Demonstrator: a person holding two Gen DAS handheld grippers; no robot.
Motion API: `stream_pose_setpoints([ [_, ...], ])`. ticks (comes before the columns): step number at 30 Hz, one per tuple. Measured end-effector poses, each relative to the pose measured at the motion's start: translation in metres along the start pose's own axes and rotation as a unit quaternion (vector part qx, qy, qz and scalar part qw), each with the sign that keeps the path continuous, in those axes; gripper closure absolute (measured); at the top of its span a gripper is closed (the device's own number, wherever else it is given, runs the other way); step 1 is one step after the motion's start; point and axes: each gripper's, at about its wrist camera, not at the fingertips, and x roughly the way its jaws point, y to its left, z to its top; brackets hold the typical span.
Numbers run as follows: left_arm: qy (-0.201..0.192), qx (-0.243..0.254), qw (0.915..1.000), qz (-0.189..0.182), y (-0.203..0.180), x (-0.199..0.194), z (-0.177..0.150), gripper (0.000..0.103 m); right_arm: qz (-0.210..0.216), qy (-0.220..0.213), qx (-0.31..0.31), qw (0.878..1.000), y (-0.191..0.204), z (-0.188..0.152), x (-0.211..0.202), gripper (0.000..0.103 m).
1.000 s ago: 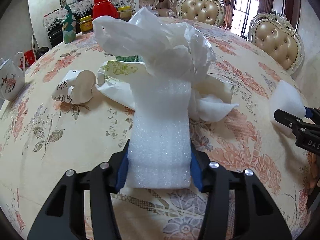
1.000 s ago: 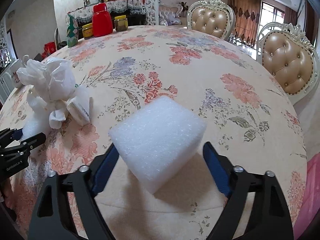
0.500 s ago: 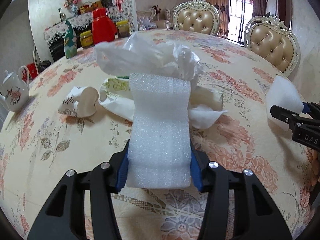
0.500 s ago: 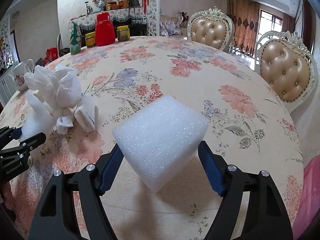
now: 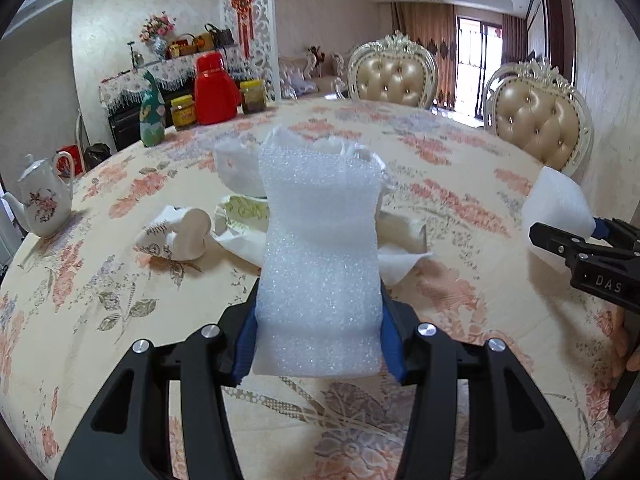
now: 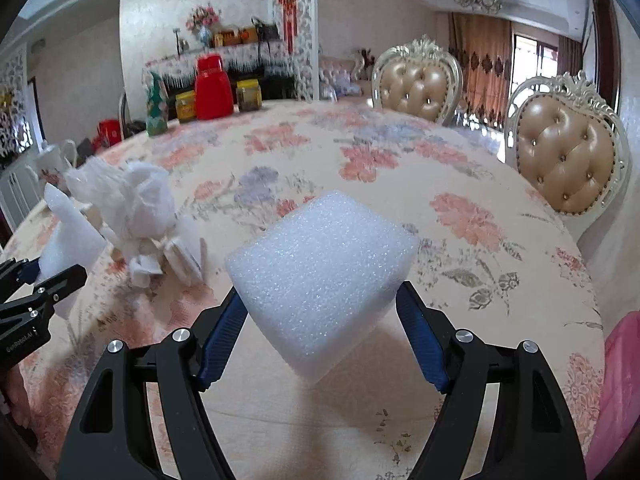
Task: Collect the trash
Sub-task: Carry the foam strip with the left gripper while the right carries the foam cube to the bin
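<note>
Foam strip (image 5: pixel 320 256), white and upright, clamped at its lower end between the blue pads of the left gripper (image 5: pixel 319 334) above the floral tablecloth (image 5: pixel 100 280). Right gripper (image 6: pixel 322 320) grips a white foam block (image 6: pixel 320 280). Crumpled white bag (image 6: pixel 132 200) and wrappers (image 5: pixel 176 234) lie on the cloth beyond the strip; teapot (image 5: pixel 42 204) at far left.

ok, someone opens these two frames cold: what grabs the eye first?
The white foam: the left tongs pinch a long foam strip standing up in the middle of the left view, and the right tongs grip a chunky foam block above the floral tablecloth. Next, the heap of crumpled white bags beyond the strip, and the red jug at the table's far edge.
</note>
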Motion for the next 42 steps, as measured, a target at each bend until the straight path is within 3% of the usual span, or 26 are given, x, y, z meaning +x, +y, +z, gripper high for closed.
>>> stream_pose_setpoints([
  [6, -0.041, 0.008, 0.9989, 0.02, -0.021, -0.039, -0.009, 0.053, 0.026, -0.011, -0.009, 1.0, 0.002, -0.011, -0.032, 0.03],
  [13, -0.055, 0.005, 0.9983, 0.017, -0.045, -0.069, -0.02, 0.053, 0.044, -0.035, -0.026, 0.998, -0.001, -0.026, -0.075, 0.03],
  [22, -0.085, 0.022, 0.9961, 0.007, -0.086, -0.102, -0.03, 0.053, 0.054, -0.063, -0.001, 0.997, -0.023, -0.045, -0.117, 0.03],
  [42, -0.097, 0.052, 0.9929, -0.046, -0.144, -0.111, -0.033, 0.053, 0.021, -0.095, 0.023, 0.995, -0.07, -0.072, -0.163, 0.03],
])
